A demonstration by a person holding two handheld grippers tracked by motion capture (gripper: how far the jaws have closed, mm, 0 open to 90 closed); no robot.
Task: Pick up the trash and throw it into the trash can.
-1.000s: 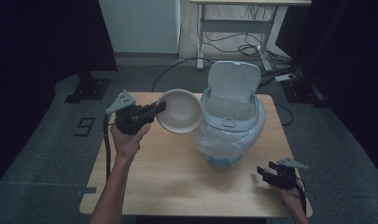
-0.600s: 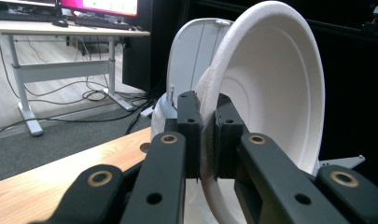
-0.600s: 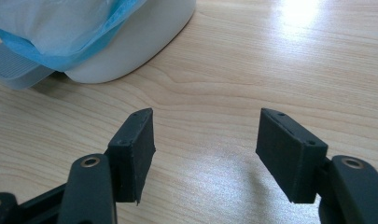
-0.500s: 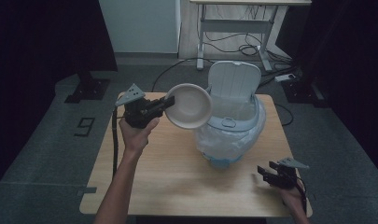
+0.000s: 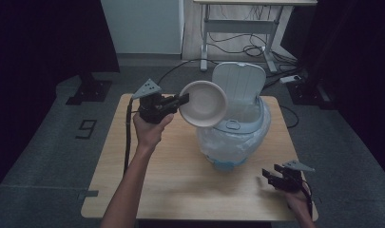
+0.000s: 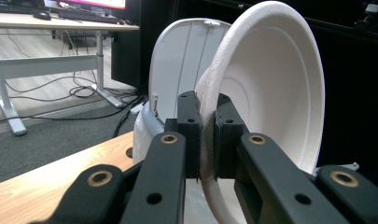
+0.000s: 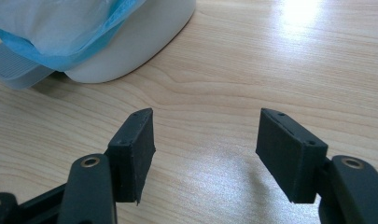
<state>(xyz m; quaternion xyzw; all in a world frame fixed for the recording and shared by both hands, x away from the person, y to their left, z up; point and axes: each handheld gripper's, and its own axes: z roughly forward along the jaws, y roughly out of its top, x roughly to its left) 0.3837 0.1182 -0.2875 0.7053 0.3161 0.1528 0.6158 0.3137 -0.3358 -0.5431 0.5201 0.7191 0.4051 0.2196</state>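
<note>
A white foam bowl (image 5: 204, 102) hangs tilted on edge above the table, its hollow facing the camera. My left gripper (image 5: 183, 99) is shut on its rim; in the left gripper view both pads (image 6: 191, 135) pinch the bowl (image 6: 270, 93). Just right of it stands a small white bin (image 5: 235, 137) lined with a clear bag, its lid (image 5: 240, 85) raised. My right gripper (image 5: 268, 176) rests low at the table's front right corner, open, with bare wood between its fingertips (image 7: 205, 154). The bin's base (image 7: 130, 42) lies beyond it.
The wooden table (image 5: 171, 180) has free room in front of the bin. A desk frame (image 5: 237, 28) with cables stands on the floor behind, and a dark stand base (image 5: 88, 90) at the far left.
My left hand has carried the bowl right and a little upward, from beside the bin to partly over its front left edge. The right gripper has stayed put.
</note>
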